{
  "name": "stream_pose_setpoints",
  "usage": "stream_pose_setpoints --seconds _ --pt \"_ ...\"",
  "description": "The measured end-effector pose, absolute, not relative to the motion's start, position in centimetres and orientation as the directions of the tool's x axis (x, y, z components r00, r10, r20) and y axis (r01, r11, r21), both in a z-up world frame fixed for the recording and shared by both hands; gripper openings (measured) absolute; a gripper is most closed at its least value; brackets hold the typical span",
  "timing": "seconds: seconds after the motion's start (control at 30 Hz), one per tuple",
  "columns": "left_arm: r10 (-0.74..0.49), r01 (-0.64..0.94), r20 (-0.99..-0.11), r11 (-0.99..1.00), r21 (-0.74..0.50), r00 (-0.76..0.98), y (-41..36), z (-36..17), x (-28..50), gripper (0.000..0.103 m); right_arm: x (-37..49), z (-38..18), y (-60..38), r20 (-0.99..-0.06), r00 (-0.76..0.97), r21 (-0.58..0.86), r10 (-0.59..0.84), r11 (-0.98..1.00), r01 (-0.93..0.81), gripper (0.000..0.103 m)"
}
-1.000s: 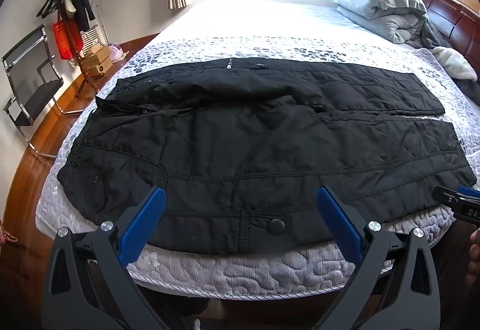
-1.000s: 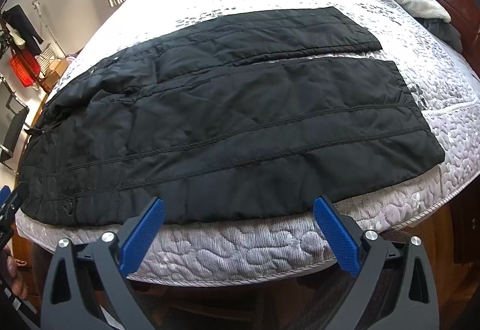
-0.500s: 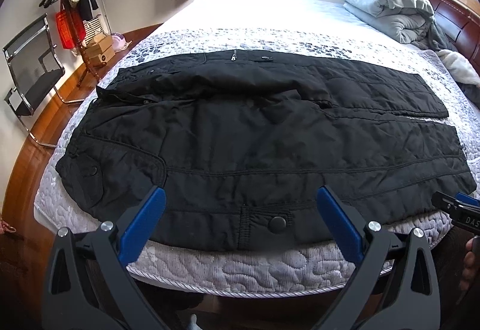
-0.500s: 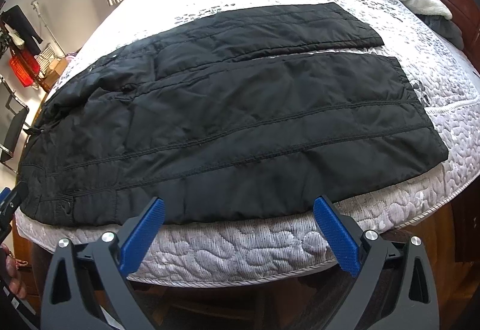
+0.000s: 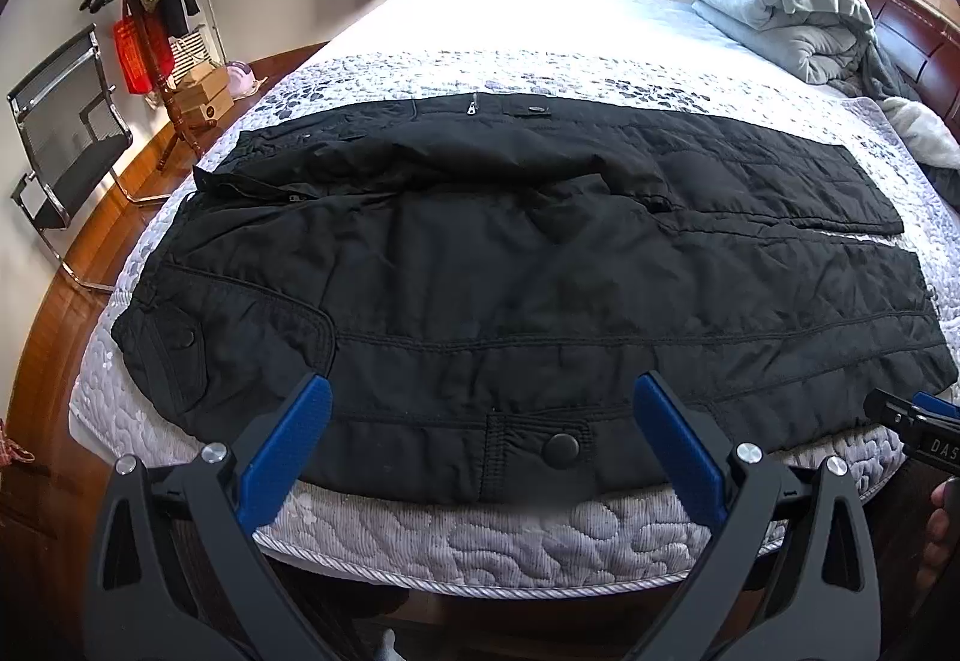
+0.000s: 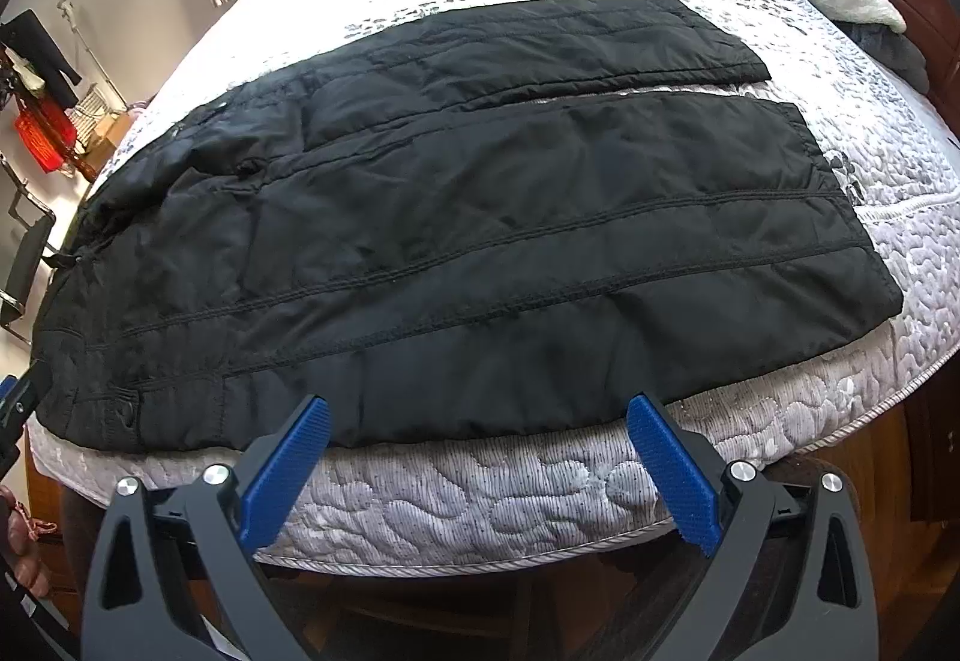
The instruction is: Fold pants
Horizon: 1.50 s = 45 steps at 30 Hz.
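Left wrist view: bed with quilted grey cover carries black padded pants, spread flat, waist left, legs right, near edge. Folded grey duvet at headboard. Left gripper fingers spread, empty, above pants' snap pocket. Right gripper fingers spread, empty, before leg hem.

Right claw cut off by frame edge
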<state>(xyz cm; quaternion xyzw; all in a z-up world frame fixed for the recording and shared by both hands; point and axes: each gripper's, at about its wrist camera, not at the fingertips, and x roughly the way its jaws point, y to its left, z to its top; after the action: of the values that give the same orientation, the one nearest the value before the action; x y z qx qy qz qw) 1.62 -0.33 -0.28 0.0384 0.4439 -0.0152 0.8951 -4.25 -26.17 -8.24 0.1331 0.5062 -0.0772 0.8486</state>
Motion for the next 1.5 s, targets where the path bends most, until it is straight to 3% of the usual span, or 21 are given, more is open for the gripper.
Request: stream_pose_setpoints --seconds 1.5 --pt "0.012 0.075 -0.811 0.995 0.068 0.585 -0.69 -0.78 2.03 0.100 -3.79 -9.20 -26.27 -0.889 0.458 0.158 0.023 0.953 0.260 0.099"
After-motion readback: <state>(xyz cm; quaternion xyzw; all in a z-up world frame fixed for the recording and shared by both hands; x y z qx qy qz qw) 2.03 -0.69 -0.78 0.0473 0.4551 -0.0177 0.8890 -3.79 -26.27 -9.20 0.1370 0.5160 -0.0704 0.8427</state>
